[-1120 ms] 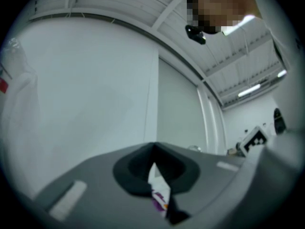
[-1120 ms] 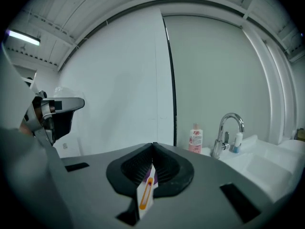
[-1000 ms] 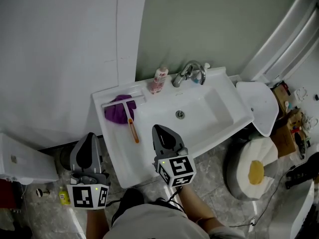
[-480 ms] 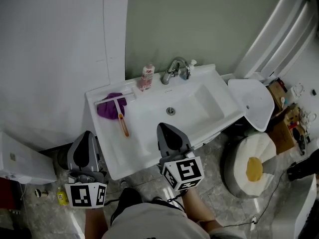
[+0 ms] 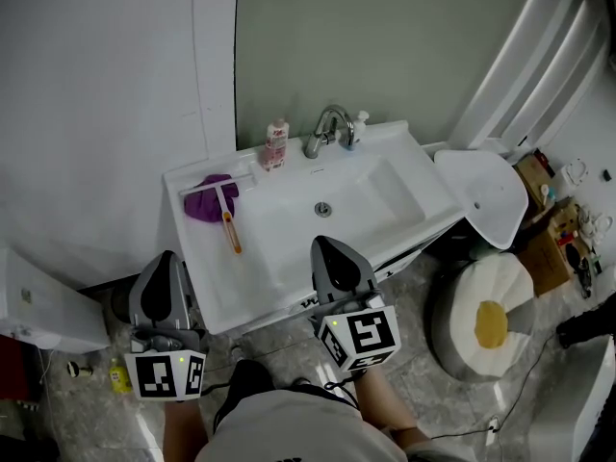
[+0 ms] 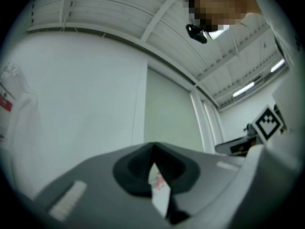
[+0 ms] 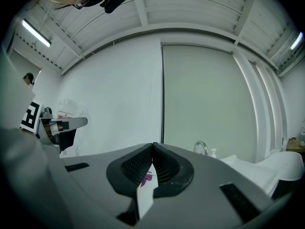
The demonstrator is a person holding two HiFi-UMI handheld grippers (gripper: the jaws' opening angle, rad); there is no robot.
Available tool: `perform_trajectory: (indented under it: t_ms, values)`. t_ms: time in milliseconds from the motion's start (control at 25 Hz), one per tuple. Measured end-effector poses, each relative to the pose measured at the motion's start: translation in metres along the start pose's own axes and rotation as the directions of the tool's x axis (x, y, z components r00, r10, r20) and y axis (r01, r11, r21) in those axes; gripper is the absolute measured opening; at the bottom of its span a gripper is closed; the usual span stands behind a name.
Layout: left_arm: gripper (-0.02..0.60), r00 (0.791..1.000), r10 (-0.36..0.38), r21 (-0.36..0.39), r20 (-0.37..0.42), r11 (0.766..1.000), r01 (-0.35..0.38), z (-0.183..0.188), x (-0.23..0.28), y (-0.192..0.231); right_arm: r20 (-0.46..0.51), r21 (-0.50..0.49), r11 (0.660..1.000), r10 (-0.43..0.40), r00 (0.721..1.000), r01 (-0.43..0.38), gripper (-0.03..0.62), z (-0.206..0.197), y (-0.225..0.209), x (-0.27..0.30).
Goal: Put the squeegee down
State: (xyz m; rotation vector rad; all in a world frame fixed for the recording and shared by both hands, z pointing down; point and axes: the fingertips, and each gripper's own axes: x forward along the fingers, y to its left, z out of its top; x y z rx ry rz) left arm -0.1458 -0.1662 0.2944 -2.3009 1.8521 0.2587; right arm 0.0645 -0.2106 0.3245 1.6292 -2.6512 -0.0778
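**Squeegee.** The squeegee lies flat on the left ledge of the sink, ahead of the left claw and ahead and to the left of the right claw. It is well apart from both. Its blade end rests on a purple cloth and its orange handle points back toward the claws. Judged from this, the handle is placed for easy pick-up and the blade sits on the cloth to drain.

**Left claw.** The jaws are together with nothing between them. The claw is held below the front edge of the sink, with its tip angled slightly upward.

**Right claw.** The jaws are together and empty. The claw is held level at the front rim, and the tap is far ahead of it. The purple seen through the slit under its jaws is the cloth, well beyond the tips.

**Status.** Neither claw touches the squeegee, so the put-down appears complete. Both claws being closed and held clear of the sink suggests a rest posture rather than a reach.
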Motion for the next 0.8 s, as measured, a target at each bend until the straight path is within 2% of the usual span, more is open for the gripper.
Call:
perform_trajectory:
  t_ms: [280, 800]
  values:
    - [0.008, 1.0, 0.001, -0.002, 0.009, 1.0, -0.001, 0.007, -0.013, -0.011, 0.017, 0.014, 1.0, -0.001, 1.0, 0.0, 0.002, 0.006, 0.0, -0.019]
    - [0.008, 1.0, -0.009, -0.006, 0.012, 1.0, 0.009, 0.007, -0.014, -0.011, 0.05, 0.016, 1.0, 0.008, 0.999, -0.009, 0.001, 0.018, 0.004, -0.019]
